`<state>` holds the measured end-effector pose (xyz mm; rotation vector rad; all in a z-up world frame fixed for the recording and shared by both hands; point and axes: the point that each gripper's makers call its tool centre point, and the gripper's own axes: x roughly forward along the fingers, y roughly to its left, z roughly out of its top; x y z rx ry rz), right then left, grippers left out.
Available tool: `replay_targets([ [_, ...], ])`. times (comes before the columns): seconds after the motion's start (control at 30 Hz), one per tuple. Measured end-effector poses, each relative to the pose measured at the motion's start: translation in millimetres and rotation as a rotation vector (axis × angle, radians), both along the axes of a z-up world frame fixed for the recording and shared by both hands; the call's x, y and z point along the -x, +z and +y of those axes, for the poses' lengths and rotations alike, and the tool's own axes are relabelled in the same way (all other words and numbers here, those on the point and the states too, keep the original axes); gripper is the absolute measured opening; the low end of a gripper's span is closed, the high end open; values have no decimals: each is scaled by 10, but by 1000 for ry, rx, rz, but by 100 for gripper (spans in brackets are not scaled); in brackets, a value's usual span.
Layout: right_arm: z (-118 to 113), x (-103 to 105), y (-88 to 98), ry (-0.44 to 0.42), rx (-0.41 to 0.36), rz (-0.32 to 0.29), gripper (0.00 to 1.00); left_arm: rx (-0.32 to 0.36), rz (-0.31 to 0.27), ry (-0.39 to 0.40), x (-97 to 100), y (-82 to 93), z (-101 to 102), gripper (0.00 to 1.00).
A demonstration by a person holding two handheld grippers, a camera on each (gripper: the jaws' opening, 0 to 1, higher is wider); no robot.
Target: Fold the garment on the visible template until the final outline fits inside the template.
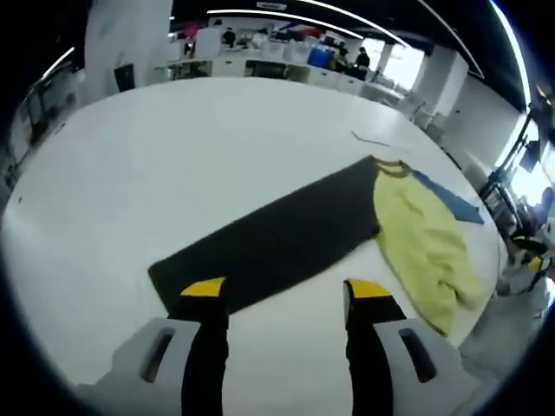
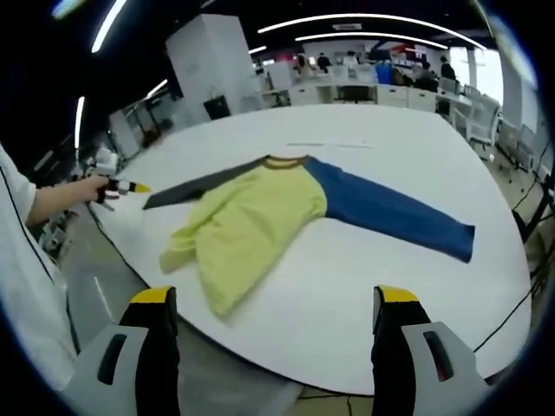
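Observation:
A long-sleeved garment lies flat on the white round table [image 1: 173, 156], with a yellow body [image 1: 421, 234], a dark grey sleeve [image 1: 277, 234] and a blue sleeve [image 1: 447, 198]. My left gripper [image 1: 284, 290] is open, its yellow tips just over the end of the dark sleeve and holding nothing. My right gripper [image 2: 275, 299] is open above the table's near edge, short of the yellow body [image 2: 251, 217]. The blue sleeve [image 2: 390, 212] stretches right and the dark sleeve [image 2: 195, 189] left. A hand [image 2: 69, 195] holds the left gripper [image 2: 120, 186] at that sleeve's end.
A thin pale strip [image 1: 371, 139] lies on the far part of the table [image 2: 390, 295]. A person's white sleeve [image 2: 26, 260] stands at the left beside the table edge. Grey floor [image 2: 217, 390] lies below the near rim. Desks and a white pillar [image 2: 217, 61] stand behind.

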<state>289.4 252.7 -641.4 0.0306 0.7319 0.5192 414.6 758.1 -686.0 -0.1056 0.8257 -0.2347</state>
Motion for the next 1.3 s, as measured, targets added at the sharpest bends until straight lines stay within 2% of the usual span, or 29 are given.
replay_targets([
  [0.2,-11,47,16,-1,-8,-6,93,6,-18,-22,116,123,-154,57],
  [0.47,-44,95,68,7,-8,-16,93,18,-24,-60,272,202,-377,68],
  [0.7,-41,139,83,10,-15,-21,93,46,-51,-85,391,338,-539,71],
  [1.3,-60,252,97,36,-16,-24,93,64,-64,-152,878,464,-876,83],
])
